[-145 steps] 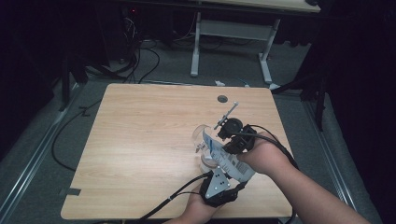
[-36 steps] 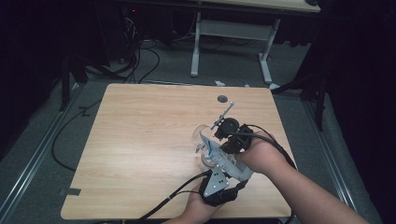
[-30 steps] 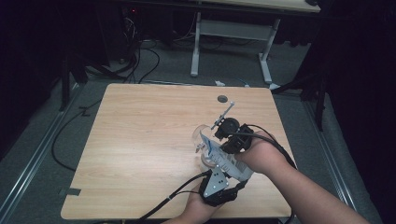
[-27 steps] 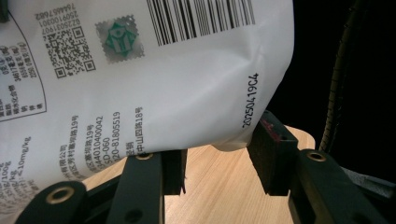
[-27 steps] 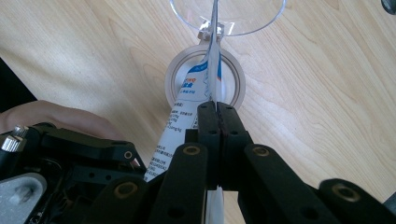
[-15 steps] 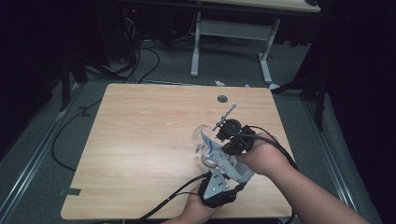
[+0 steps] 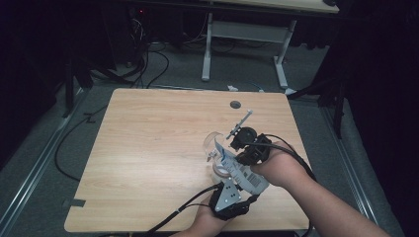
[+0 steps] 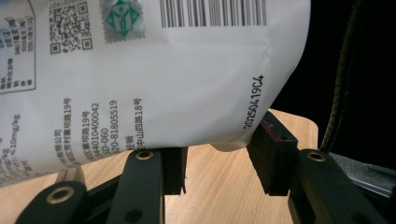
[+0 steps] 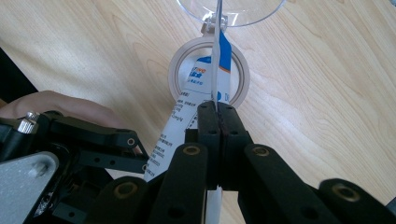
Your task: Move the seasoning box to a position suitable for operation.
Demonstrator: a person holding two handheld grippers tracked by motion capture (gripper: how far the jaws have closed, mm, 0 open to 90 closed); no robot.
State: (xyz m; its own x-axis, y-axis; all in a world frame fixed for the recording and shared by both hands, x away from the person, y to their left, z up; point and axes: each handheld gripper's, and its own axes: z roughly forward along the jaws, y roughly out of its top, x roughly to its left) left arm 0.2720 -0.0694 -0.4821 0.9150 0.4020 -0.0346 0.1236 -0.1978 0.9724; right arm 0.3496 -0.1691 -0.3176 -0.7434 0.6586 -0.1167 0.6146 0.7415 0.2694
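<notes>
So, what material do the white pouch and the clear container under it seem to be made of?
The white pouch looks like a smooth, slightly glossy plastic film: it creases softly and carries crisp printed barcodes. The clear container seems to be transparent plastic, perhaps glass: the wood grain shows through its rim. The table looks like a matte wood-grain laminate.

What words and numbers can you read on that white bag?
On the white bag:
"20250419C4", stamped sideways near the bag's edge.
"20-81805519".
"4401040042", its first characters out of sight.
"D-060", likewise cut off.
"19" and "18" sit inside lines of Chinese characters.
"10mg/kg", roughly, at the left edge; it is blurred.
The barcode, QR codes and green emblem carry no digits that can be read.
In the right gripper view the blue label holds print too small to read.
</notes>
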